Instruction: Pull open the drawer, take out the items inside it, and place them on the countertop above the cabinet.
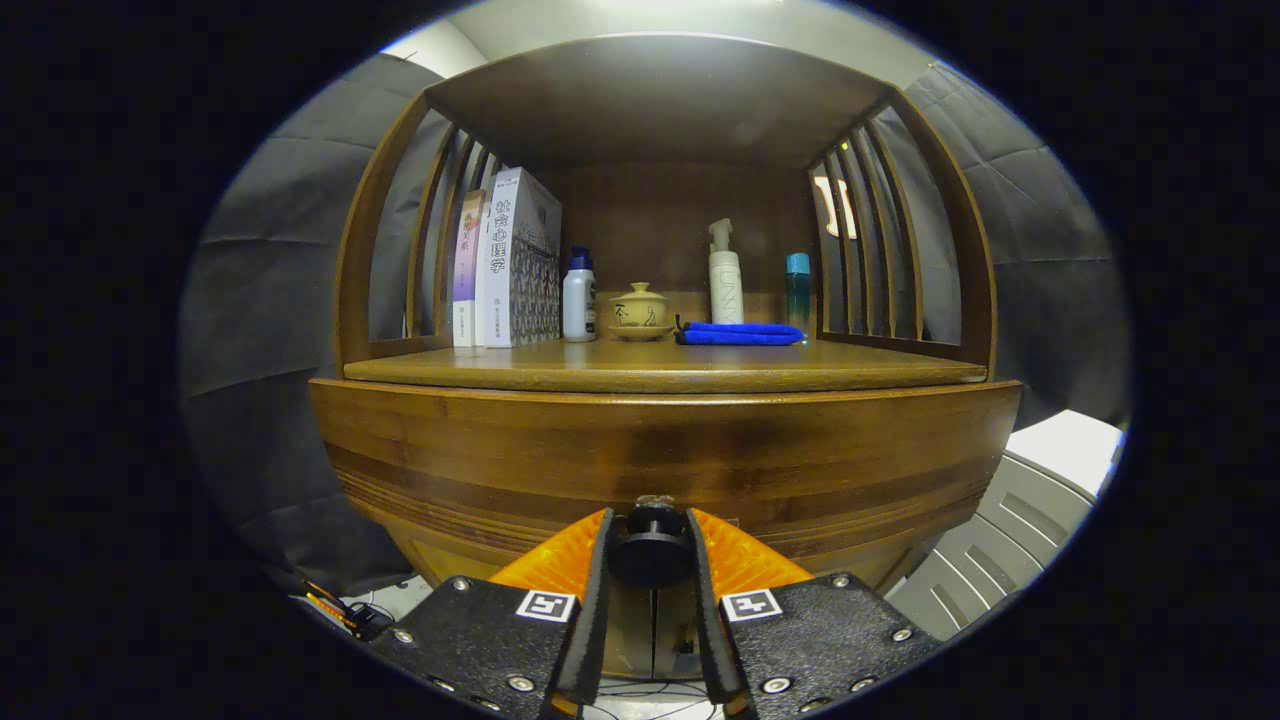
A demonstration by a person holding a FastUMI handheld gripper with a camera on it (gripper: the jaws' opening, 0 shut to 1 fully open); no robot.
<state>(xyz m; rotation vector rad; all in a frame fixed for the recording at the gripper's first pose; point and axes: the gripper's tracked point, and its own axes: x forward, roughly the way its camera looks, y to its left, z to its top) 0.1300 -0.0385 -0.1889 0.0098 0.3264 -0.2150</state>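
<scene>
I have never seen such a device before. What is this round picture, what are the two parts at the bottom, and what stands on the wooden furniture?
The picture comes from a wide-angle camera riding on a hand-held two-finger gripper, looking forward along its fingers. Those fingers are the two parts at the bottom. They are closed on the round dark drawer knob on the brown wooden cabinet front, which looks closed. Above it is the wooden countertop. On it stand upright books, a white bottle with a blue cap, a small tan lidded pot, a folded blue cloth, a white pump bottle and a teal bottle.
</scene>
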